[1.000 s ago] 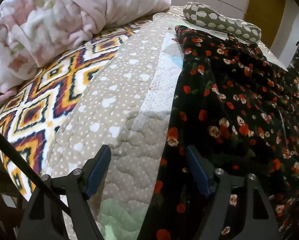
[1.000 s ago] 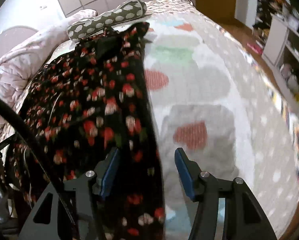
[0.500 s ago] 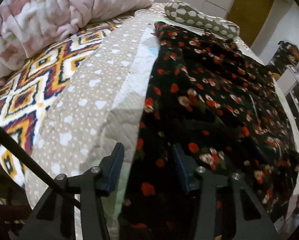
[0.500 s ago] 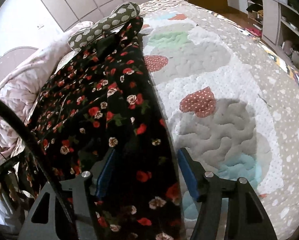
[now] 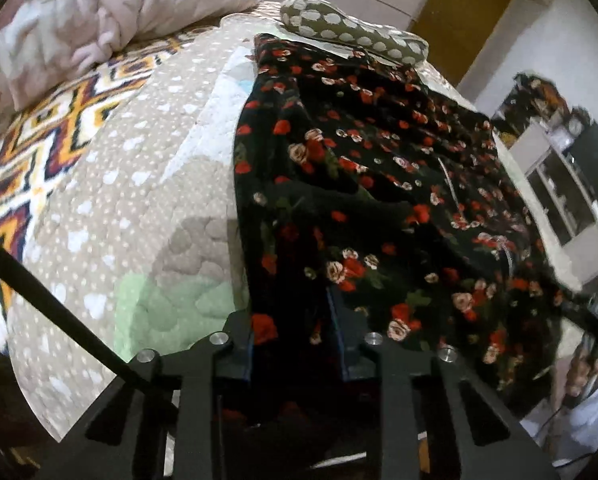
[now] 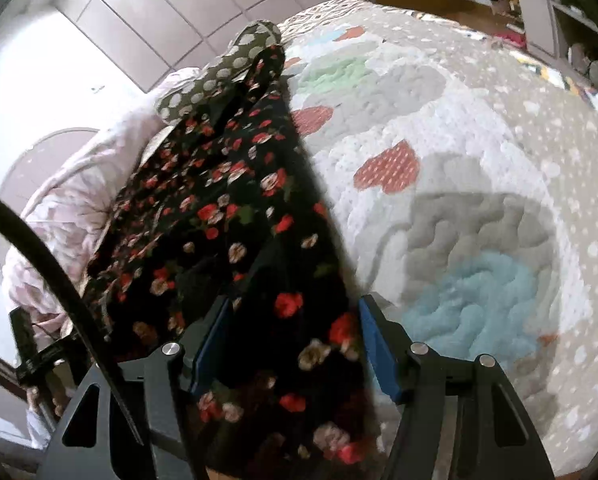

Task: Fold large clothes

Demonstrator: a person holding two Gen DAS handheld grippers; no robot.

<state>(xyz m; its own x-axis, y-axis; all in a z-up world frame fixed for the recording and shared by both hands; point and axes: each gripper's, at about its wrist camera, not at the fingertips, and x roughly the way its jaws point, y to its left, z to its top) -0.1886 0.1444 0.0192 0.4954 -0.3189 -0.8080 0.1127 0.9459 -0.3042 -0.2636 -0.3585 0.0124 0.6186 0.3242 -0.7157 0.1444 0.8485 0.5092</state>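
Note:
A black garment with red and cream flowers (image 5: 379, 168) lies lengthwise on the quilted bed, its far end by a spotted cushion. My left gripper (image 5: 293, 320) has closed on the garment's near left hem, with bunched cloth between its pads. In the right wrist view the same garment (image 6: 219, 200) runs away from me. My right gripper (image 6: 295, 340) straddles the near right hem with cloth between its blue pads, jaws still wide apart. The near edge of the garment is lifted off the bed.
A beige quilt with hearts and coloured patches (image 6: 459, 184) covers the bed. A green spotted cushion (image 5: 351, 36) and a pink comforter (image 5: 99, 24) lie at the far end. A patterned blanket (image 5: 27, 152) lies on the left. Shelving (image 5: 559, 184) stands on the right.
Both grippers moved forward over the garment's near hem. The left jaws narrowed from wide open to closed on the cloth. The right jaws stayed wide with cloth now between them.

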